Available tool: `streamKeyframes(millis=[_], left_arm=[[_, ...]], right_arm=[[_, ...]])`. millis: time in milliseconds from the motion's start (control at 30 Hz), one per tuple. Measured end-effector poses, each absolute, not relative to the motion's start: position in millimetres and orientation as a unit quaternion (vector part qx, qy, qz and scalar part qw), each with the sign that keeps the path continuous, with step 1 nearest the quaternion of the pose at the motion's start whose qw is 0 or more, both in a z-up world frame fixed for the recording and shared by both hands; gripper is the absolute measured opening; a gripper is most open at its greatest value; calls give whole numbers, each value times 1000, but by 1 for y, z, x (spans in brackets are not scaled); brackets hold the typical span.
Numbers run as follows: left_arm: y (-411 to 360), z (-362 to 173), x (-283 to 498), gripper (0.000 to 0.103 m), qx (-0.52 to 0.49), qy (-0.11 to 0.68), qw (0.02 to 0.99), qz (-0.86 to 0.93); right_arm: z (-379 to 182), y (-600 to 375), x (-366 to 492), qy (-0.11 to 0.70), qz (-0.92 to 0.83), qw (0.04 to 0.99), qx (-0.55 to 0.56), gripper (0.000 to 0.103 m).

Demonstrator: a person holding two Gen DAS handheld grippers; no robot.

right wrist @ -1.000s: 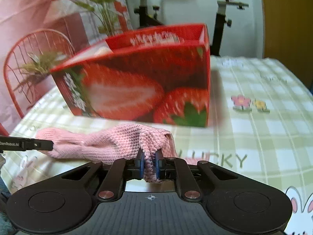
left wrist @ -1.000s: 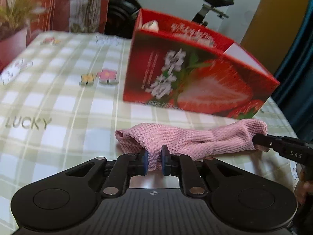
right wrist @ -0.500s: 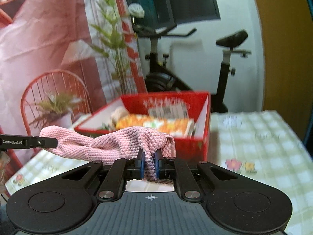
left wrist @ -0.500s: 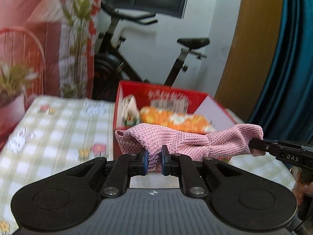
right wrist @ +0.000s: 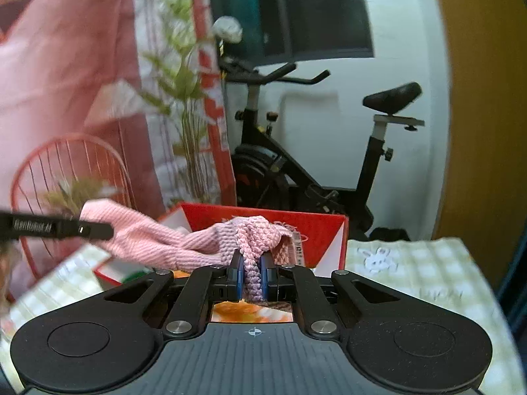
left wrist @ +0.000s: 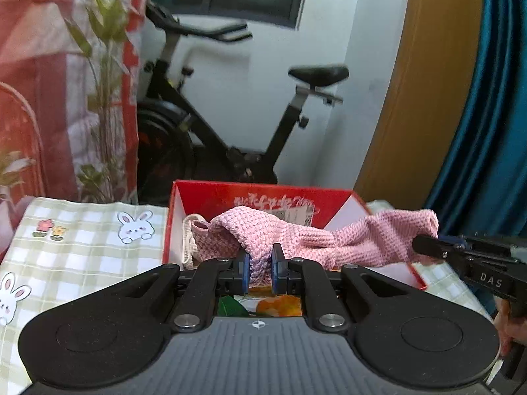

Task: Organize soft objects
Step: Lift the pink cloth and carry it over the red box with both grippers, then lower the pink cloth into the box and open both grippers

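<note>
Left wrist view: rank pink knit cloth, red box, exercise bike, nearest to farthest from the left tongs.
1. pink knit cloth: clamped in the left tongs, stretched right to the right tongs.
2. red box: directly below and ahead, on the checked tablecloth.
3. exercise bike: behind the box, against the white wall.

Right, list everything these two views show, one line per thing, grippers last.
knit cloth: one, pink, stretched above the box between both grippers
box: one, red, open, on the table
orange-patterned item: one, inside the box
tablecloth: one, green-white check with bunnies
exercise bike: one, black, behind the table
plant: one, green, back left
wire chair: one, red, left
left gripper: black, shut on cloth
right gripper: black, shut on cloth
</note>
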State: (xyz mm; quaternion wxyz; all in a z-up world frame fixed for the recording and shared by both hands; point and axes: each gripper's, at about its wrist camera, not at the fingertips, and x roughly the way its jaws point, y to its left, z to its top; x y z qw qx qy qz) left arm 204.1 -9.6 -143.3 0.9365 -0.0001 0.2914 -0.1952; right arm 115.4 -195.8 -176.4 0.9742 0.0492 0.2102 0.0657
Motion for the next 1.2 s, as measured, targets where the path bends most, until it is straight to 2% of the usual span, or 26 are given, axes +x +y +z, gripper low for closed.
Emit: streamKeyframes(millis=[200,600,800,1100,1167,1200], left_arm=[[-11,-165,243,13,-4,328,927,-183],[-21,-167,297,13,-17,316,933,-172],[-29,-186,327,13,-26,368,913,-175],[-35,-203,332,13,1,418,888,-190],[-34,-202,329,19,9,413,889,-198],[-33,-199,326,29,14,410,889,-203]], right_arm=[[-194,-194,160,247,59,967,32,9],[-201,-186,231,236,25,971,-10,9],[-213,-181,261,281,24,959,-32,9],[-231,-165,281,374,67,924,-42,11],[-229,-163,279,374,68,924,-39,16],[-227,-163,276,373,70,925,-34,19]])
